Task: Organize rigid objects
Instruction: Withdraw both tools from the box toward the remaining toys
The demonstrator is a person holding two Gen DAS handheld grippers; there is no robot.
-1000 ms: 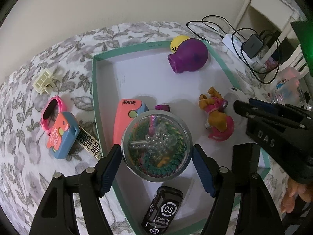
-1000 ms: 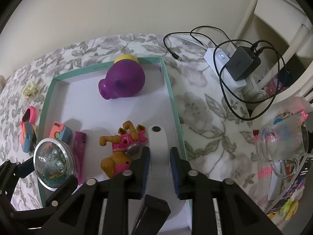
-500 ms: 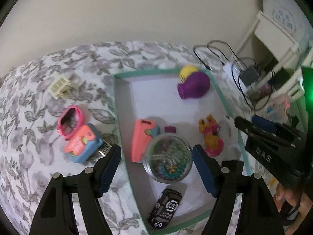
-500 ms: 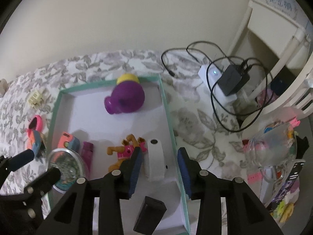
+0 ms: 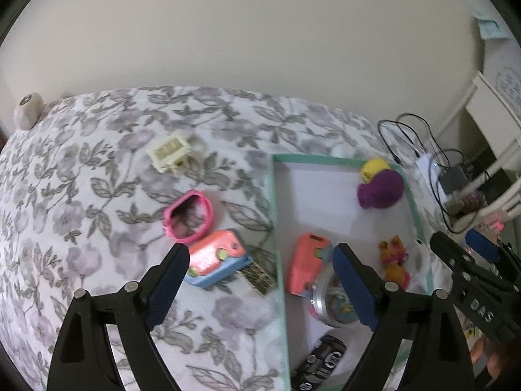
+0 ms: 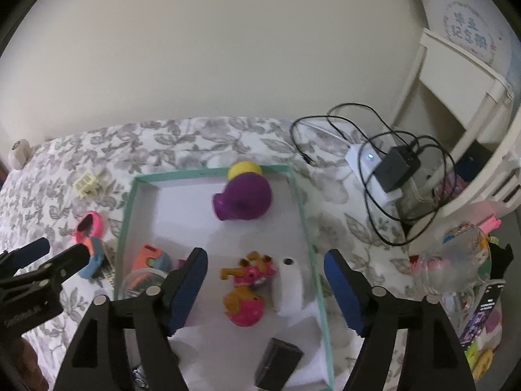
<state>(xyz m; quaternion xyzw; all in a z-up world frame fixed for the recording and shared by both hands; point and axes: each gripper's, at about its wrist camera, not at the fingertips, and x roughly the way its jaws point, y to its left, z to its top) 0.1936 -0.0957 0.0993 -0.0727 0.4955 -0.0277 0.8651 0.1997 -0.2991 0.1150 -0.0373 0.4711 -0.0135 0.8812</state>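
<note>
Left wrist view looks down over the floral bedspread [image 5: 97, 195] with the teal-rimmed tray [image 5: 276, 215] as the anchor: the left gripper [image 5: 260, 280] has its jaws spread wide, having just been opening, and nothing sits between its pads. Just outside the tray's left wall lie the items not yet tidied: a pink-and-blue toy case [image 5: 216, 262] touching a pink ring-shaped piece [image 5: 189, 216], a small gold-patterned strip [image 5: 257, 277] tucked against the wall, and, farther off toward the headboard side, a cream plastic block [image 5: 169, 154]. Inside the tray sit a purple-and-yellow toy [image 6: 242, 195] at the far end, a coral case [image 5: 306, 267], a clear round jar of beads [image 5: 329, 299], a dog figure [image 6: 247, 290], a white cylinder [image 6: 289, 288] and a black rectangular item [image 6: 278, 363] near the front edge. From the right wrist view, the right gripper [image 6: 265, 290] has likewise just been opening, jaws apart above the dog figure and white cylinder, clasping neither. I'd judge the next pick is the pink-and-blue toy case, which lies directly under the left jaws. To do it well, come down straddling its shorter width and close squarely, so the pink ring isn't dragged along; the frame is blurred there, so whether the two are linked I can't say. Lift clear of the tray wall before crossing, and set it into bare floor beside the coral case.
</note>
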